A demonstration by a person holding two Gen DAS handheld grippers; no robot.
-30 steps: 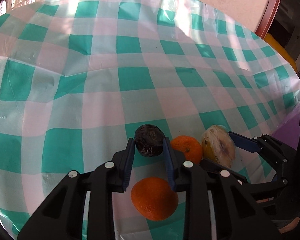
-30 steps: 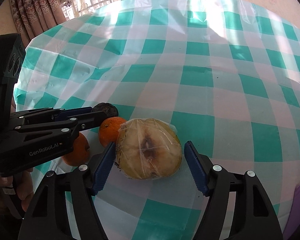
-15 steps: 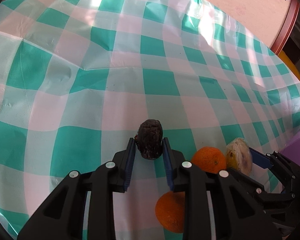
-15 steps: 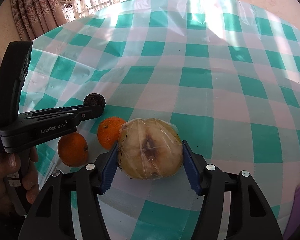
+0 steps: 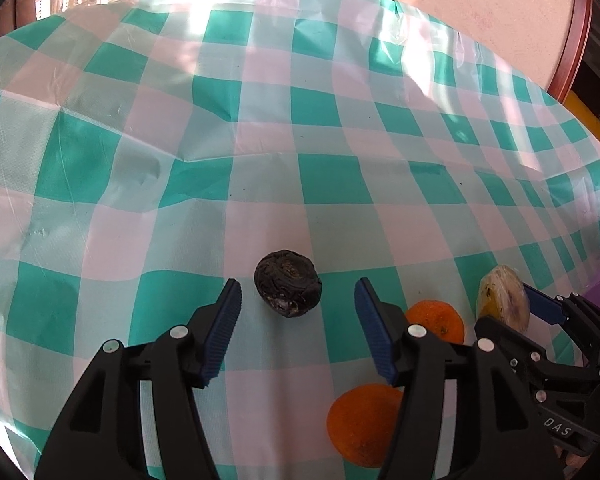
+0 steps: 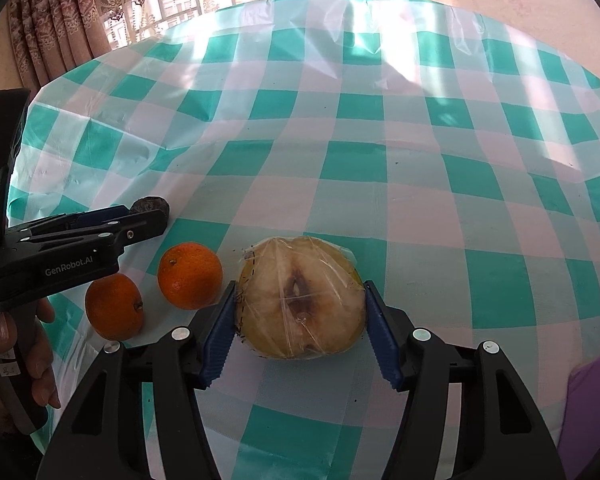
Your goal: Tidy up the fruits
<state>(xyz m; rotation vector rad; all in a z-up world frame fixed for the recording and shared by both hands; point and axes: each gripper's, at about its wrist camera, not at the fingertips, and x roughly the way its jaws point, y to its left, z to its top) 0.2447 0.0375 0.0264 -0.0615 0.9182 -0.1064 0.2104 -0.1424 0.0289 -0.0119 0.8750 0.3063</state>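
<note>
A dark wrinkled fruit (image 5: 287, 283) rests on the checked tablecloth (image 5: 260, 128) between the tips of my left gripper (image 5: 298, 296), whose jaws are opening and stand clear of it on both sides. Two oranges (image 5: 436, 320) (image 5: 364, 424) lie to its right. In the right wrist view my right gripper (image 6: 300, 300) is shut on a cut pale fruit wrapped in clear film (image 6: 300, 300), blue pads pressing both sides. The oranges (image 6: 190, 274) (image 6: 114, 306) sit left of it, and the dark fruit (image 6: 152, 205) shows behind the left gripper (image 6: 100, 232).
The round table carries a green-and-white checked cloth (image 6: 380, 120) with broad bare space beyond the fruit. A hand (image 6: 4, 360) holds the left gripper's handle at the table's near left edge. Curtains and a window (image 6: 100, 8) stand behind; a purple surface (image 6: 596, 408) lies at the near right.
My left gripper let go of the dark fruit, and its jaws spread apart around it. My right gripper closed onto the wrapped fruit a second ago and has kept its hold.
</note>
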